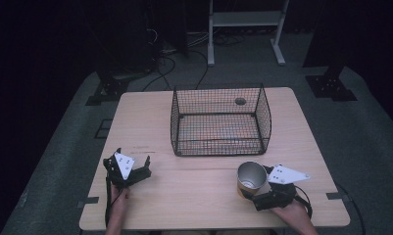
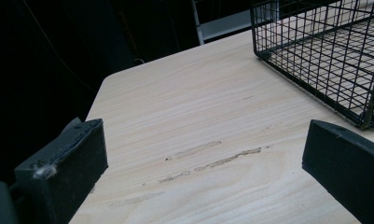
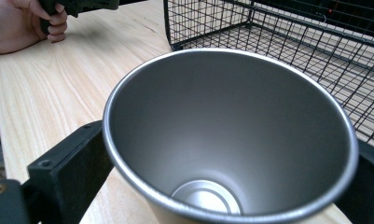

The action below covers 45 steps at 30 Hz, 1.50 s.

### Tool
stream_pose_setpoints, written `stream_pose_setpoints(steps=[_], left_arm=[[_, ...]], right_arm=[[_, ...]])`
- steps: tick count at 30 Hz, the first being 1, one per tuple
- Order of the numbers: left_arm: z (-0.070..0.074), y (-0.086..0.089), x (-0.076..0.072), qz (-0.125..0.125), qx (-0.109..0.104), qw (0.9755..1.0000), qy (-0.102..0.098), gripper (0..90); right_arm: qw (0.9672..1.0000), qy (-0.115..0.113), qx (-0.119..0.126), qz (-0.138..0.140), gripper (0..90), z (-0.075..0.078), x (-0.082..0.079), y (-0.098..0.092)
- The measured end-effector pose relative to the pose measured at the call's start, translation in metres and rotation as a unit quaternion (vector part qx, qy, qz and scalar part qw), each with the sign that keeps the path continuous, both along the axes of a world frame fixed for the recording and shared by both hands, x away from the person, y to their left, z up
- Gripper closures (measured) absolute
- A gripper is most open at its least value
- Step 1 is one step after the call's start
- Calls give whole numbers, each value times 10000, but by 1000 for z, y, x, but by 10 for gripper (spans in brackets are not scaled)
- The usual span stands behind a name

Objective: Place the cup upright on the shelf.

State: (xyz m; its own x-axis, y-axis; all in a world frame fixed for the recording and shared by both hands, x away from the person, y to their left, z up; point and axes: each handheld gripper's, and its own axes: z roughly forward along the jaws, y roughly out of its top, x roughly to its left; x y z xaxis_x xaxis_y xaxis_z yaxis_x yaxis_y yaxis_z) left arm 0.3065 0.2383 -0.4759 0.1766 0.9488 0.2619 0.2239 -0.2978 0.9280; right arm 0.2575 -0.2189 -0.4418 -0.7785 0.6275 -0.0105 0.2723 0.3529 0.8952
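Cup: A metal cup (image 1: 251, 178) stood upright near the front right part of the table (image 1: 194, 196), mouth up, in front of the basket's right front corner and apart from it. In the right gripper view the cup (image 3: 231, 140) sat between the two black jaws, its inside bare down to the round bottom.

Right gripper: The right gripper (image 1: 262, 191) was closed on the cup, one jaw against each side of the wall. The jaws stood wide because of the cup's width. The person's right hand (image 1: 294, 215) held the gripper from the near edge of the table.

Left gripper: The left gripper (image 1: 135, 171) rested low over the front left part of the table, jaws spread wide with only bare wood between them, as the left gripper view confirmed. The left hand (image 1: 118, 198) gripped its handle; the same hand (image 3: 33, 23) appeared at the top left of the right gripper view.

Basket: A black wire basket (image 1: 221, 147) stood at the middle of the table, toward its far side, open at the top. Its near corner (image 2: 362, 116) lay just beyond the left gripper's right jaw.

Separation: The two grippers were well apart.
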Motion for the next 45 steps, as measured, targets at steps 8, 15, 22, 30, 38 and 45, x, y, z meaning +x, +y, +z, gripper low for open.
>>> stream_pose_setpoints(steps=[8, 15, 22, 30, 38, 45], left_arm=[[0, 0, 0, 1, -15, 10000, -6, 0], [0, 0, 0, -4, -9, 10000, -6, 0], [0, 0, 0, -1, 0, 10000, -3, 0], [0, 0, 0, 3, -16, 10000, -5, 0], [0, 0, 0, 6, -18, 10000, -4, 0], [0, 0, 0, 7, -17, 10000, 1, 0]], right_arm=[[10000, -24, 69, -6, 80, 0, 4, 0], [9999, 4, 110, 52, 116, 2, 5, -1], [9998, -14, 190, 66, 119, 8, 5, -3], [9991, 1, 399, 129, 120, 28, 13, -6], [9990, 85, 385, 203, 119, 50, 26, -3], [9985, 151, 440, 291, 119, 67, 43, -2]])
